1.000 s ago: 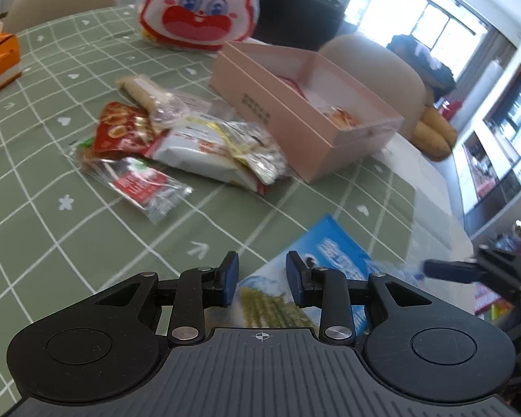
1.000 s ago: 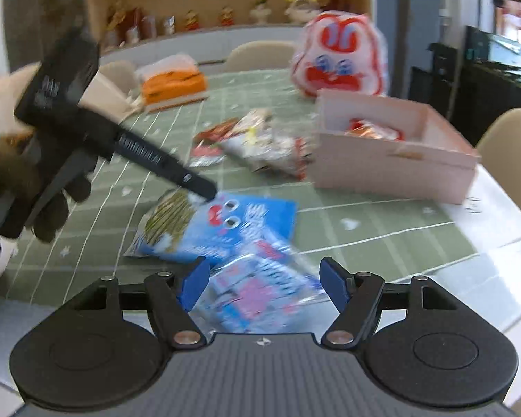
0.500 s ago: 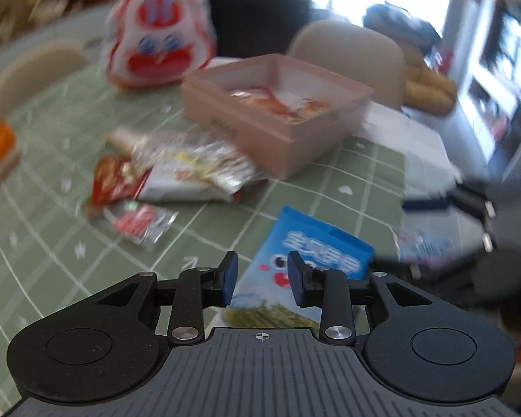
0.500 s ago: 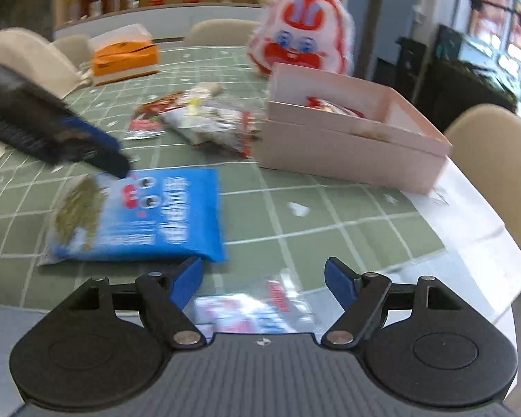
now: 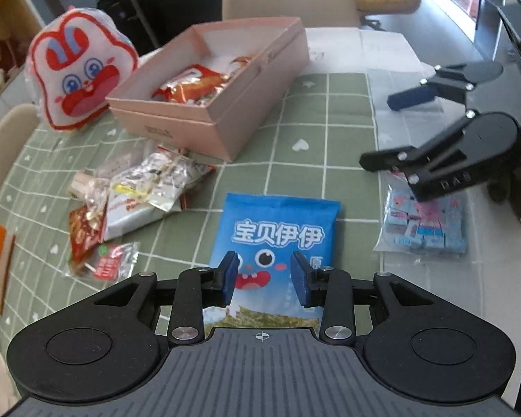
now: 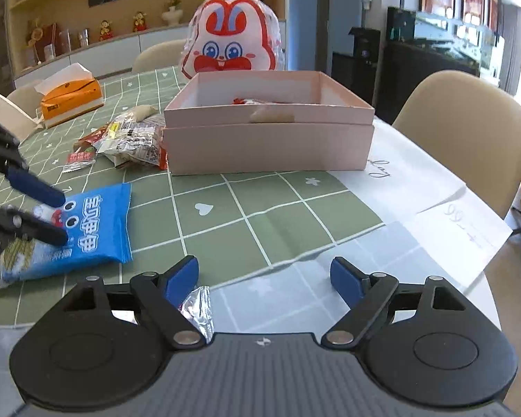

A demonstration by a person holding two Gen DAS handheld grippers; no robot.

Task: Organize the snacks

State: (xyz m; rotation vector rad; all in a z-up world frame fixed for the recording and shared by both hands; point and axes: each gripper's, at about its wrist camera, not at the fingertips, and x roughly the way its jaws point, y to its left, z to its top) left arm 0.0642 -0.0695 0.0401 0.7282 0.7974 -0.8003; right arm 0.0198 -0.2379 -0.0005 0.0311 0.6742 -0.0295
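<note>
Snack bag [image 5: 278, 239], blue, lies flat on the green checked cloth [image 5: 312, 121], its long axis running from the left gripper [image 5: 264, 278] toward the pink box [image 5: 225, 118]; that gripper hangs right over its near end, jaws narrow, opening, gripping nothing; the right gripper [image 5: 392, 128], farther off above a small clear packet [image 5: 423, 222], opens empty.

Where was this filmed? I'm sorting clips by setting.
Probably a home dining area: a table under a green checked tablecloth, beige dining chairs, and wall shelves of ornaments.
</note>
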